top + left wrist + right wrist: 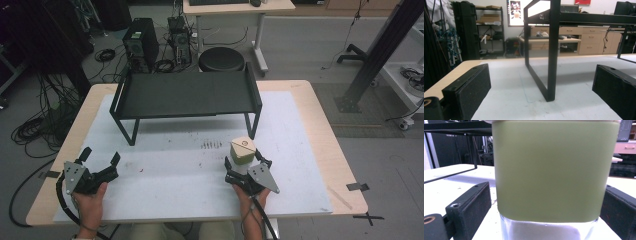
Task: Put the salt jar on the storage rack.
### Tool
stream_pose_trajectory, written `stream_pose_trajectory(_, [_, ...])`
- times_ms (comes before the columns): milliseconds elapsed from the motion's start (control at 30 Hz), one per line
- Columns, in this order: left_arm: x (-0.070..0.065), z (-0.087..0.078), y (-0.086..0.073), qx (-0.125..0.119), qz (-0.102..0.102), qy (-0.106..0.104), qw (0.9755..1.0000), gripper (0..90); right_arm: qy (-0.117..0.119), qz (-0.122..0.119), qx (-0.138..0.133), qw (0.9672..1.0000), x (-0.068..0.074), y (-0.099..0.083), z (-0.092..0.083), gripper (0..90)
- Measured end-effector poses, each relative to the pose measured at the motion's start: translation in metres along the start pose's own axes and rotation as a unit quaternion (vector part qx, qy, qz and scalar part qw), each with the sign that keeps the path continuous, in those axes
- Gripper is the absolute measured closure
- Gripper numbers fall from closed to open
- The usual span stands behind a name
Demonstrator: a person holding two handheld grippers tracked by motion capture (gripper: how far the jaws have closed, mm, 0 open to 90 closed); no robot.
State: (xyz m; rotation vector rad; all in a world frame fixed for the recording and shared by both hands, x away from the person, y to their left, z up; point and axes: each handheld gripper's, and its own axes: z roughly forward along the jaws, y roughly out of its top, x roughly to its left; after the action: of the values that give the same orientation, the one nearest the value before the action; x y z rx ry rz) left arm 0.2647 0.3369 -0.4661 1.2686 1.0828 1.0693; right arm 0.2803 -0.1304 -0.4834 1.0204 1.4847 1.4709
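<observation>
Cables, a computer tower and a round stool crowd the floor beyond the worktop (pixel 320 150) in the high view. On its white mat a black shelf rack (pixel 185 95) stands toward twelve o'clock. My left tool (pixel 100 156) sits at about eight o'clock, jaws spread wide with nothing between them. My right tool (pixel 242 161) is at about five o'clock, its jaws to either side of a green jar (pixel 242 151) with a pale lid.

From the left gripper view, both black pads are well apart over bare mat, and the rack's near leg (pixel 552 62) stands straight ahead at twelve. Pushing forward would knock that leg, I judge.

From the right gripper view, the jar (pixel 554 170) looms between my jaws: green sleeve above, clear glass at the base. A gap shows on the left side, so the tool is open around it, not yet clamped. Closing off-centre could tip or skid the jar, since the glass looks slick. Room seems generous between the jar and the rack's front edge; the mat's edge at three o'clock lies not far off.
</observation>
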Motion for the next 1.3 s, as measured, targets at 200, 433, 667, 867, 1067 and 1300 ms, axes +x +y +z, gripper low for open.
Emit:
stream_pose_trajectory(200, [0.0,0.0001,0.0,0.0,0.0,0.0,1.0,2.1,0.001,0.0,0.0,1.0,-0.0001,0.0,-0.0001,4.1])
stream_pose_trajectory(433, [0.0,0.0,0.0,0.0,0.0,0.0,1.0,2.1,0.001,0.0,0.0,1.0,-0.0002,0.0,-0.0001,4.6])
stream_pose_trajectory(667, [0.0,0.0,0.0,0.001,0.0,0.0,1.0,2.1,0.002,0.001,0.001,1.0,-0.0002,0.0,0.0,6.7])
stream_pose_trajectory(867, [0.0,0.0,0.0,0.001,0.001,0.0,1.0,2.1,0.005,0.002,0.002,1.0,-0.0004,0.0002,0.0003,11.3])
stream_pose_trajectory(1067, [0.0,0.0001,0.0,0.001,0.001,0.0,1.0,2.1,0.009,0.002,0.005,0.9999,-0.0005,0.0003,0.0007,23.0])
stream_pose_trajectory(1300, [0.0,0.0001,0.0,0.001,0.001,0.0,1.0,2.1,-0.006,0.007,0.005,0.9999,-0.0003,0.0003,0.0007,29.6])
